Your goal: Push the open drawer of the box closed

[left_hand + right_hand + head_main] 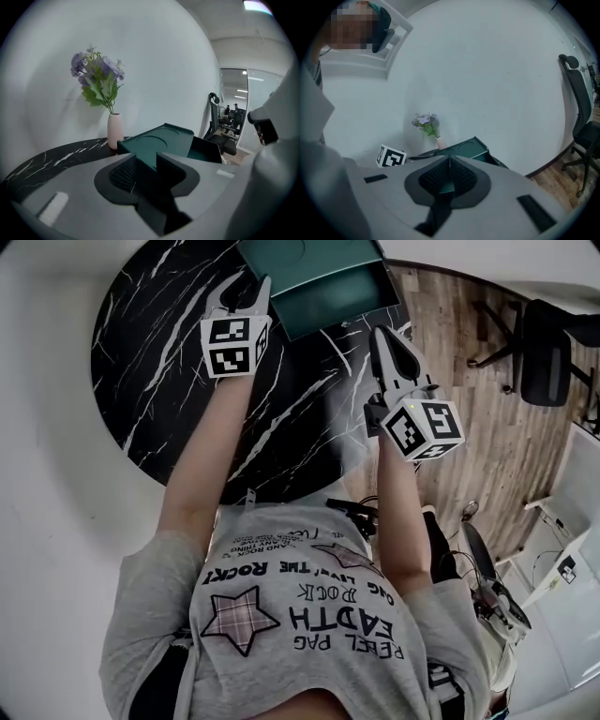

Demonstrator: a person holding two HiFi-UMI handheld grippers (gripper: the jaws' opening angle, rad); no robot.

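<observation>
Although the drawer (333,306) stands pulled well out of the teal box (309,254), neither pair of my tongs touches it, so I judge the push not yet begun.

The box sits at the far edge of a round black marble bench (150,381), its drawer open toward me and to the right. My left tongs (146,159) hover close in front of the box, released, with nothing between them; the box shows through the gap. My right tongs (449,164) hang further back, short of the drawer front, clenched tight on nothing. All of the task is left: meet the drawer front and press it home. By count: one box, one drawer, two pairs of tongs, one bench, and one pale vase (115,131) of purple flowers (96,75) beside the box.
</observation>
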